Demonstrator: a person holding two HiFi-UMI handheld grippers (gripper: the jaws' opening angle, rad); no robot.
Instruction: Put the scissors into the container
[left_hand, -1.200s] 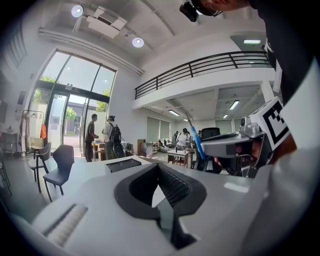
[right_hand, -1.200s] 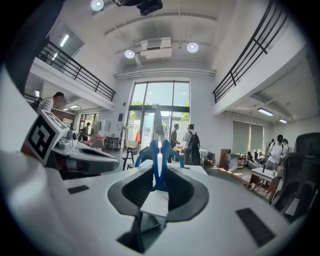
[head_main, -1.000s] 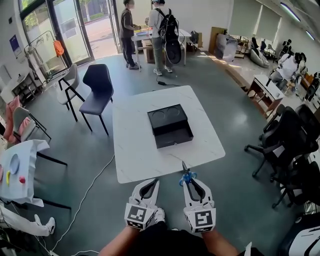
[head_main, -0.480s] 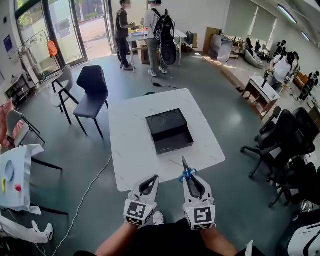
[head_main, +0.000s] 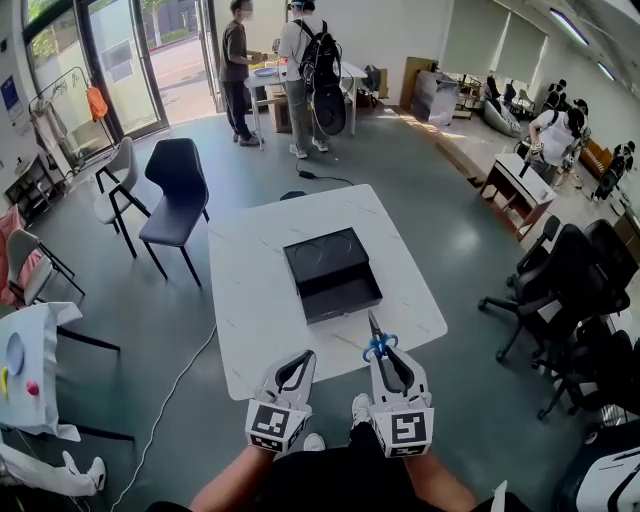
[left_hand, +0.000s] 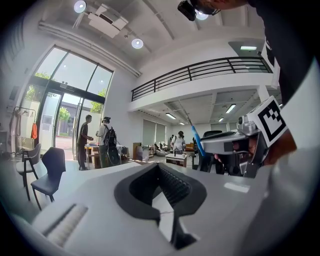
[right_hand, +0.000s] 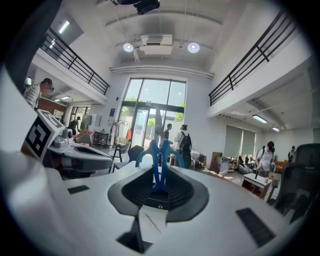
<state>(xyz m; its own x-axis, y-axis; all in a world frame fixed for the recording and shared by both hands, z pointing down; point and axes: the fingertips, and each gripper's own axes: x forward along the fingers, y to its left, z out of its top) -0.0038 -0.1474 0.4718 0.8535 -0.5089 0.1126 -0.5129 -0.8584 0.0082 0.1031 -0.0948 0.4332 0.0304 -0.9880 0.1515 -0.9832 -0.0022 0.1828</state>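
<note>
Scissors with blue handles stand blades-up in my right gripper, which is shut on them just off the near edge of the white table. In the right gripper view the blue handles sit between the pads of that gripper. The black container, a shallow open box with a lid part behind it, lies mid-table, well ahead of both grippers. My left gripper is shut and holds nothing; the left gripper view shows its pads meeting, with the scissors off to the right.
A dark chair and a light one stand left of the table. Black office chairs crowd the right side. Two people stand at a far table. A cable runs across the floor on the left.
The table and container have drawn nearer and shifted slightly left in the head view. Both grippers keep their pose, the scissors still in the right one.
</note>
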